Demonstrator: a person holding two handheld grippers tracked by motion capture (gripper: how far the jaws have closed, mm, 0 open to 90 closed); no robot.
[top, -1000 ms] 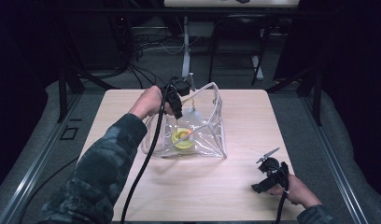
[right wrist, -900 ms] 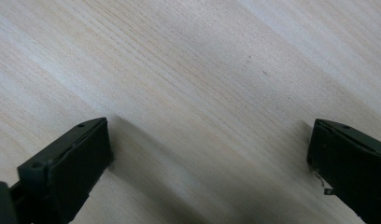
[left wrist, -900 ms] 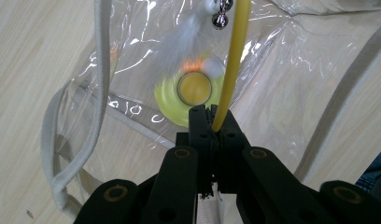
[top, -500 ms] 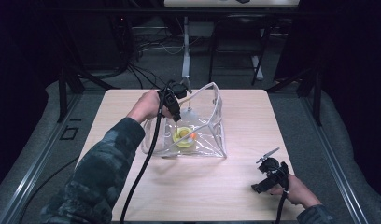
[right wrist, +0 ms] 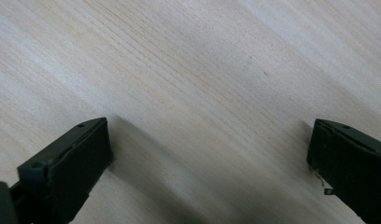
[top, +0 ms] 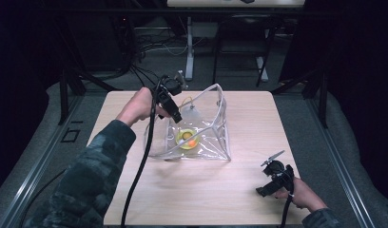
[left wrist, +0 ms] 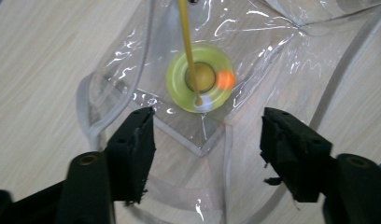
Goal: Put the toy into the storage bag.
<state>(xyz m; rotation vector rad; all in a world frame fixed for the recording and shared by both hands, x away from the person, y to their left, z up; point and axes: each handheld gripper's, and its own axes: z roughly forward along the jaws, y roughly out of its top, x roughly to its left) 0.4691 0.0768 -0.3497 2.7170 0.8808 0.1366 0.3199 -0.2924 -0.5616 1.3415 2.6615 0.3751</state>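
A lab or recording workspace is suggested: a light wooden bench [top: 192, 190] is set on grey carpet [top: 44, 137], ringed by dark metal frame legs [top: 63, 97], with loose cables [top: 149, 52] trailing behind.

table [top: 249, 190]: pale matt wood | bag [left wrist: 272, 60]: clear glossy plastic

A pouch [top: 201, 128] is set mid-table [top: 239, 194] with a ring [top: 187, 138] inside; the left gripper [top: 175, 116] is held above its left edge, the right gripper [top: 273, 178] near the front-right corner.
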